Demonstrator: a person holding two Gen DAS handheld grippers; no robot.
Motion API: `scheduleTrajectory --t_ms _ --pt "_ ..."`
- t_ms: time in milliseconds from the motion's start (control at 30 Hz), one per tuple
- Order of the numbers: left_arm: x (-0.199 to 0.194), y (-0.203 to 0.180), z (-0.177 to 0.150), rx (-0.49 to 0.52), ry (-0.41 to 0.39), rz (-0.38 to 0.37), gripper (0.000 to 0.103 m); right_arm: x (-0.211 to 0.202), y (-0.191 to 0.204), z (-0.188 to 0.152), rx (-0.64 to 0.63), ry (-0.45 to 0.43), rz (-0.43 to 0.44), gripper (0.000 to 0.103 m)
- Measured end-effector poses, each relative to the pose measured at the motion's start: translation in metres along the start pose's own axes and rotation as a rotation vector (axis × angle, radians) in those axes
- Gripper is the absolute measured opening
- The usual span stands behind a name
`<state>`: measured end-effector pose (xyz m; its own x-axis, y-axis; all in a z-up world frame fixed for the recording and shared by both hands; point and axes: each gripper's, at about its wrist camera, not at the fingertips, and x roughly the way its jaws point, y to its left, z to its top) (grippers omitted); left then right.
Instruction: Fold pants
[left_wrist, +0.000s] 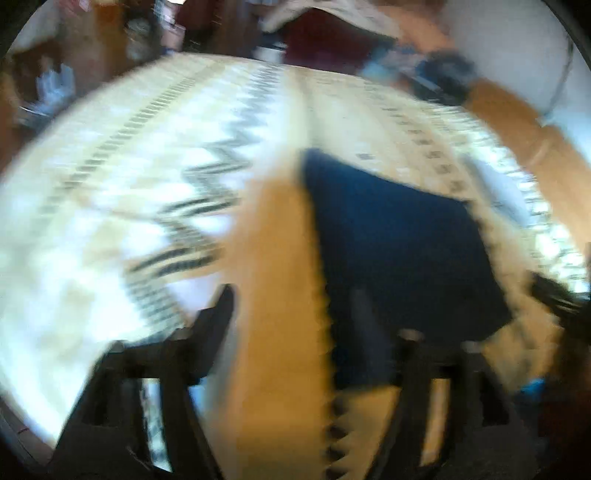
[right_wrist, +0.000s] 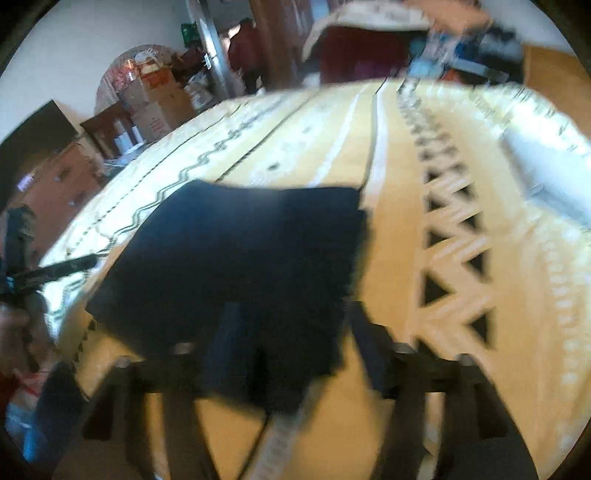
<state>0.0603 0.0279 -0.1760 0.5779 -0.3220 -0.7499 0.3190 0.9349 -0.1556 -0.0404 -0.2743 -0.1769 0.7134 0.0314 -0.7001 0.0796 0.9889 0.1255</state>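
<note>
Two views are showing spread, empty fingers: the left gripper (left_wrist: 291, 314) is hovering beside the folded pants (left_wrist: 399, 236) on the patterned desk (left_wrist: 110, 184), the right gripper (right_wrist: 291, 332) is straddling their near edge, risking snagging the fold.

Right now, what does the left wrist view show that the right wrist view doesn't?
Left wrist only: a forearm with a dark wristband reaching over the cloth's far right, and the left gripper, open.

Right wrist only: stacked boxes and a person in red in the background, and the right gripper, open.

Both: the folded pants lying on the patterned cloth, heavily blurred.
</note>
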Motion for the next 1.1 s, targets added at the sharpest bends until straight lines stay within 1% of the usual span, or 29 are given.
scheduleTrajectory --t_ms 33,67,133,167,200,233,300,333,367,433,500,533,600,633,733,767,933,1033,1100 --pt "-0.002 0.001 -0.008 0.007 -0.006 0.044 0.083 -0.008 0.003 -0.005 0.0 -0.003 -0.044 0.089" --pt "0.0 0.001 -0.019 0.03 -0.003 0.093 0.084 -0.017 0.006 -0.019 0.004 0.008 -0.099 0.091" --pt "0.011 0.0 -0.038 0.053 0.039 0.183 0.084 -0.019 0.009 -0.041 0.014 0.056 -0.154 0.091" --pt "0.022 0.0 -0.049 0.044 0.076 0.211 0.084 -0.015 0.011 -0.052 0.018 0.095 -0.171 0.091" --pt "0.024 0.0 -0.054 0.035 0.051 0.223 0.086 -0.009 0.013 -0.064 0.024 0.134 -0.185 0.091" --pt "0.023 -0.002 -0.055 0.031 0.023 0.238 0.092 -0.004 0.012 -0.076 0.04 0.168 -0.204 0.091" --pt "0.031 -0.005 -0.05 0.016 0.039 0.251 0.103 0.004 0.01 -0.089 0.055 0.206 -0.21 0.091" --pt "0.038 -0.007 -0.047 0.005 0.054 0.267 0.103 0.008 0.009 -0.093 0.061 0.218 -0.222 0.091" --pt "0.045 -0.008 -0.043 -0.01 0.06 0.301 0.103 0.012 0.011 -0.092 0.072 0.223 -0.233 0.092" --pt "0.048 -0.009 -0.042 -0.035 0.046 0.321 0.103 0.022 0.011 -0.089 0.083 0.245 -0.238 0.101" --pt "0.052 -0.007 -0.041 -0.053 0.04 0.319 0.103 0.034 0.012 -0.084 0.084 0.289 -0.251 0.103" --pt "0.054 -0.006 -0.038 -0.056 0.038 0.314 0.103 0.034 0.014 -0.083 0.081 0.292 -0.262 0.103" --pt "0.053 -0.007 -0.045 -0.047 0.03 0.31 0.103 0.035 0.015 -0.083 0.086 0.289 -0.273 0.103" --pt "0.056 -0.006 -0.043 -0.042 0.024 0.304 0.103 0.034 0.015 -0.084 0.095 0.286 -0.27 0.103" --pt "0.05 -0.004 -0.048 -0.035 0.017 0.294 0.103 0.033 0.016 -0.085 0.103 0.283 -0.276 0.103" --pt "0.042 -0.005 -0.053 -0.034 0.015 0.292 0.103 0.033 0.016 -0.085 0.103 0.28 -0.281 0.103" --pt "0.041 -0.006 -0.055 -0.028 0.009 0.285 0.103 0.035 0.016 -0.085 0.117 0.265 -0.285 0.103" --pt "0.04 -0.005 -0.054 -0.023 0.017 0.278 0.103 0.036 0.015 -0.084 0.122 0.262 -0.293 0.103" --pt "0.039 -0.005 -0.051 0.0 0.051 0.267 0.103 0.034 0.017 -0.085 0.128 0.261 -0.293 0.103"
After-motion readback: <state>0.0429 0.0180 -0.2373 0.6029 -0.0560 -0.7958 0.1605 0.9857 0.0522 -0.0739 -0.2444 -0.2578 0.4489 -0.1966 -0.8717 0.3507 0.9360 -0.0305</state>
